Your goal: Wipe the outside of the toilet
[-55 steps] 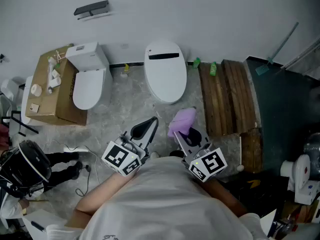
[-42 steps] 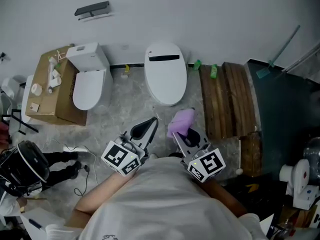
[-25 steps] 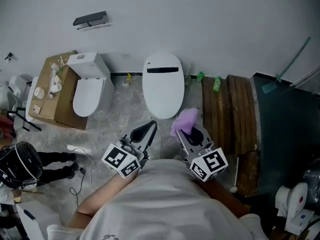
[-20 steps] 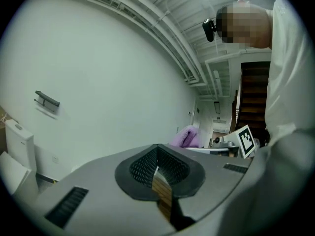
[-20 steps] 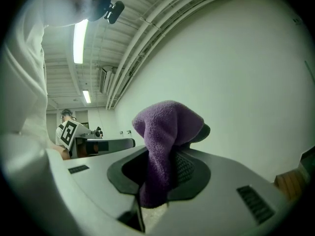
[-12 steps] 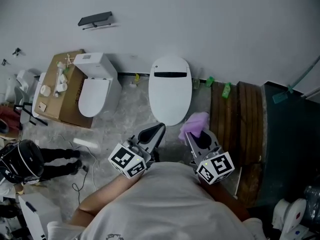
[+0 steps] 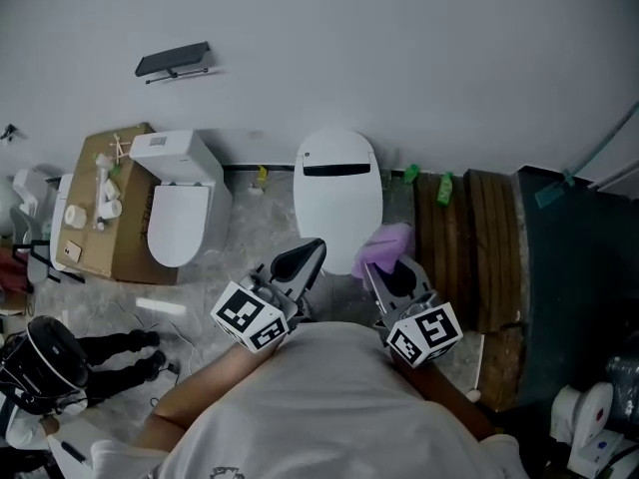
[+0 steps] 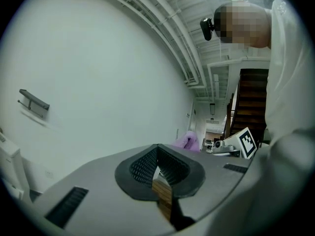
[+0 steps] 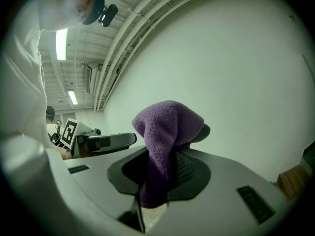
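Observation:
A white toilet (image 7: 337, 196) with its lid down stands against the white wall, straight ahead of me in the head view. My right gripper (image 7: 391, 265) is shut on a purple cloth (image 7: 382, 247), (image 9: 165, 141), held just off the toilet's front right rim. The cloth bunches up above the pads and hides the fingertips in the right gripper view. My left gripper (image 7: 307, 255), (image 8: 156, 167) hovers near the toilet's front left edge, jaws together with nothing between them.
A second white toilet (image 7: 182, 208) with a cistern stands at the left beside a cardboard box (image 7: 102, 208) holding small items. Wooden planks (image 7: 469, 238) lie to the right, next to a dark platform (image 7: 569, 267). Cables and dark gear lie on the speckled floor at lower left.
The view has closed in on the lidded toilet. Both grippers now sit right at its front rim, the cloth still held in the right one.

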### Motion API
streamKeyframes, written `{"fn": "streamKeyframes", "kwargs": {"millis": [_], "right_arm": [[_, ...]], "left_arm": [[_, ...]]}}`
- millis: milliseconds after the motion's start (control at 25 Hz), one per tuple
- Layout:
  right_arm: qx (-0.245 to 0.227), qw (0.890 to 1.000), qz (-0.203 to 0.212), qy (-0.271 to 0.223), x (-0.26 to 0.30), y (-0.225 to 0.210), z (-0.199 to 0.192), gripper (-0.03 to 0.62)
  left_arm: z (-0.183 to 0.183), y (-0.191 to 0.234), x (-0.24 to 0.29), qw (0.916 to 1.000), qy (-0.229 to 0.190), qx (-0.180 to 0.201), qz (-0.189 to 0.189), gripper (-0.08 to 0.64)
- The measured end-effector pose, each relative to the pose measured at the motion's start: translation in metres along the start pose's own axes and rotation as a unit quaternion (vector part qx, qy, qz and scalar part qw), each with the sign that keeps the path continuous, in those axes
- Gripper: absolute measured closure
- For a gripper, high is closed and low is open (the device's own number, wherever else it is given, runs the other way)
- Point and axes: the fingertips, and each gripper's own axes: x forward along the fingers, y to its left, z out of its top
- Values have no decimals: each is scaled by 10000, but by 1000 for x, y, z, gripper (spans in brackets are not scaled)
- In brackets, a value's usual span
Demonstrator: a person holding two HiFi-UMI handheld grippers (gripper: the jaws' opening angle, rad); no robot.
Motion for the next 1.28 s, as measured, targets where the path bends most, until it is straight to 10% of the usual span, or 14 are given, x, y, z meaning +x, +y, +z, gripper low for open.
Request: {"fn": "streamKeyframes", "kwargs": {"millis": [760, 1280], "right_arm": [[268, 9973, -614, 307, 100, -18, -4, 503], [194, 9989, 4, 429, 144, -158, 18, 503]], "left_arm": [[12, 132, 6, 9974, -14, -714, -128, 554], [5, 161, 142, 9986, 432, -17, 295, 554]]}}
